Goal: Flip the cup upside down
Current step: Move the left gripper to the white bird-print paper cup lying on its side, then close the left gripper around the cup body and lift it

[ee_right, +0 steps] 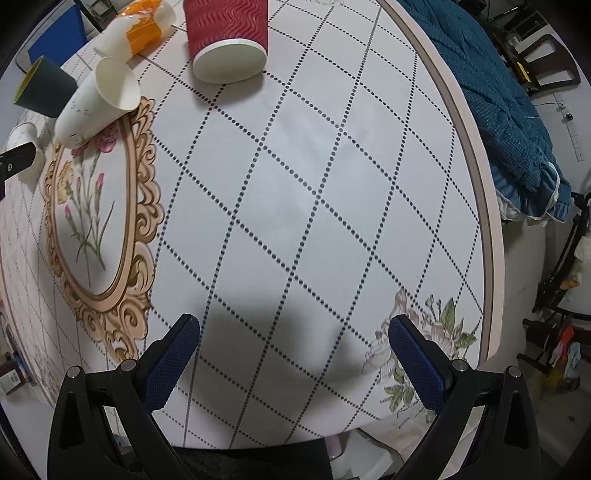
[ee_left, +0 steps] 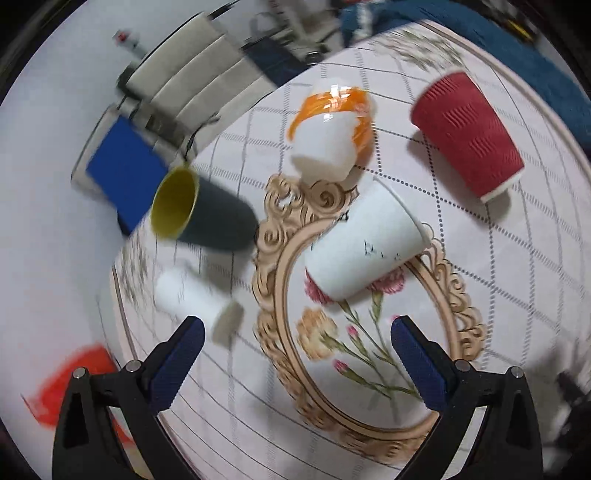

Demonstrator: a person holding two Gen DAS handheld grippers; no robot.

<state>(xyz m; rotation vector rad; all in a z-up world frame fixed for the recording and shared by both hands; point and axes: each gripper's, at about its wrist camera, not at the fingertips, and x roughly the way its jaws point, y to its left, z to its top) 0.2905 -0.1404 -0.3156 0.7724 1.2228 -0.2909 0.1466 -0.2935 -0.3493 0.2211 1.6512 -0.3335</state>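
Note:
Several cups are on a round patterned table point(ee_left: 517, 258). A red ribbed paper cup point(ee_left: 467, 134) stands at the far right, also in the right wrist view point(ee_right: 227, 35). A white paper cup point(ee_left: 364, 240) lies over the oval flower print, also in the right wrist view point(ee_right: 98, 101). An orange-and-white cup point(ee_left: 334, 125) lies behind it. A dark cup with yellow inside point(ee_left: 199, 210) stands upright at the left. A small white cup point(ee_left: 195, 299) lies just beyond my left finger. My left gripper point(ee_left: 297, 332) is open and empty above the print. My right gripper point(ee_right: 293, 330) is open and empty over bare tablecloth.
A blue cloth point(ee_right: 509, 110) lies past the table's right rim point(ee_right: 491, 229). A blue box point(ee_left: 127, 170) and a chair point(ee_left: 192, 77) stand beyond the far left edge. Something red point(ee_left: 74, 384) is on the floor at the left. The left gripper's tip shows in the right wrist view point(ee_right: 14, 158).

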